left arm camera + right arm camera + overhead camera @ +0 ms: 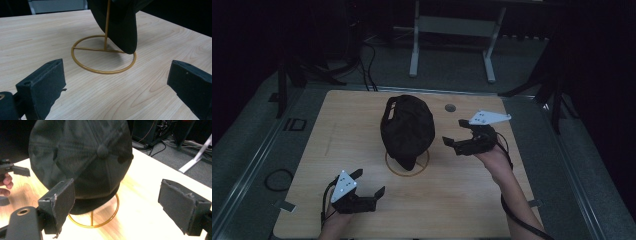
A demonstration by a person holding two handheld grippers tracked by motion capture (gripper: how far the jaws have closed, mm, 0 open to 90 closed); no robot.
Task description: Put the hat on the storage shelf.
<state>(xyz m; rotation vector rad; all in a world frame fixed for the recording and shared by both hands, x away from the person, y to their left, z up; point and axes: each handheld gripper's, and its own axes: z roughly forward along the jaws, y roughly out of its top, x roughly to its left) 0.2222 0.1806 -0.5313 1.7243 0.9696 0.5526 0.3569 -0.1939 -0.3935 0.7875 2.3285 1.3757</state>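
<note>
A black cap hangs on a gold wire stand with a ring base, at the middle of the wooden table. My left gripper is open near the front left and points toward the stand from a short distance. In the left gripper view, its jaws stand wide apart with the ring base and the cap's brim beyond them. My right gripper is open just right of the cap. The right gripper view has its jaws spread before the cap's crown, not touching it.
A small round grommet sits in the table behind the cap. A white frame and black tripod legs stand on the floor beyond the table. A cable loop lies on the floor at the left.
</note>
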